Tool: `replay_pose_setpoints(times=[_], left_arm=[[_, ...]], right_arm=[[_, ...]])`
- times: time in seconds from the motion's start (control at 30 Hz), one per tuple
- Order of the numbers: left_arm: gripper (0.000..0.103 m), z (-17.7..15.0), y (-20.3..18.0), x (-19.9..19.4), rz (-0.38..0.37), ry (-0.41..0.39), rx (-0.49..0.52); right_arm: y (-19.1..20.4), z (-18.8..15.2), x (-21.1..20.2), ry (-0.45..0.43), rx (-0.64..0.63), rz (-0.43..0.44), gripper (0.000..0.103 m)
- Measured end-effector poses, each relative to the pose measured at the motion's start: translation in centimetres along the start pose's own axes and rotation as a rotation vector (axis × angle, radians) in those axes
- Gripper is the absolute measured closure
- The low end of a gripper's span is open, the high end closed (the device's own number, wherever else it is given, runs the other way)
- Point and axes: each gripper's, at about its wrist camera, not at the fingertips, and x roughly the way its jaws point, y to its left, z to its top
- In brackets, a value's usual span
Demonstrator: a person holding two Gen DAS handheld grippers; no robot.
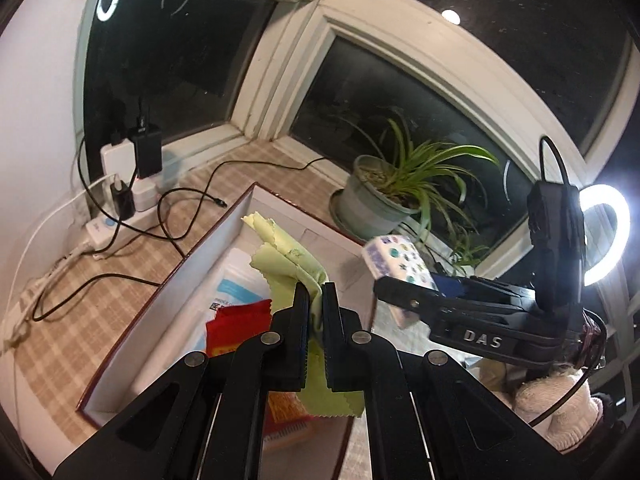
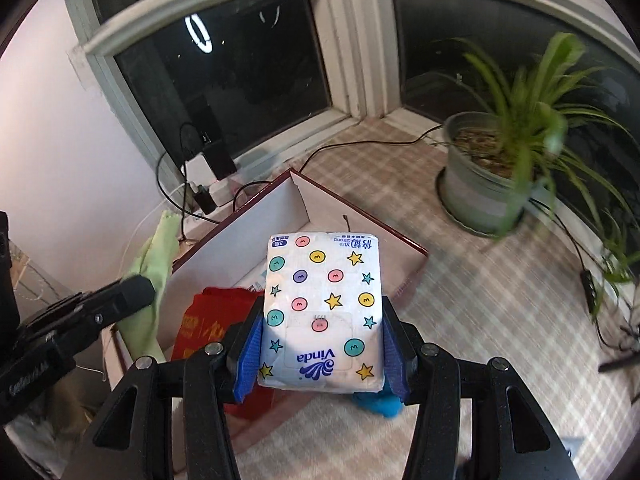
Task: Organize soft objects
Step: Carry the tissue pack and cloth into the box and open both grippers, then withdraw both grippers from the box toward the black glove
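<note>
My left gripper is shut on a light green cloth and holds it over the open cardboard box. The cloth also shows in the right wrist view, hanging at the box's left wall. My right gripper is shut on a white Vinda tissue pack with coloured dots and stars, held above the box. That pack shows in the left wrist view at the right gripper's tip. A red packet and a white-blue pack lie in the box.
A potted spider plant stands on the checked cloth to the right of the box. A power strip with chargers and black cables lies at the back left by the window. A ring light glows at the right. A blue item lies under the right gripper.
</note>
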Motion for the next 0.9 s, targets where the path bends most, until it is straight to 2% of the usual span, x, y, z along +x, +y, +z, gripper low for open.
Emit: replay_pose_setpoints(times=[0.37, 0.43, 0.5, 0.67, 0.77, 0.9], left_arm=[[0.098, 0.3, 1.6, 2.6, 0.019, 0.036, -0.028], [0.095, 0.3, 1.9, 2.7, 0.018, 0.043, -0.033], [0.085, 0.2, 2.1, 2.9, 0.012, 0.061, -0.032], [0.081, 0.1, 2.2, 2.7, 0.027, 0.057, -0.031], [0.081, 0.2, 2.2, 2.4, 0.031, 0.056, -0.035], [0.072, 0.2, 2.0, 1.9, 0.032, 0.047, -0.040]], right_arm=[[0.6, 2.8, 6.4, 0.109, 0.016, 0.035, 0.054], [0.6, 3.1, 7.3, 0.121, 0.028, 0.038, 0.054], [0.6, 3.2, 7.8, 0.124, 0.032, 0.039, 0.053], [0.7, 3.4, 7.9, 0.127, 0.039, 0.061, 0.042], [0.7, 3.5, 7.2, 0.112, 0.041, 0.050, 0.041], [-0.2, 3.4, 5.8, 0.081, 0.067, 0.053, 0.041]])
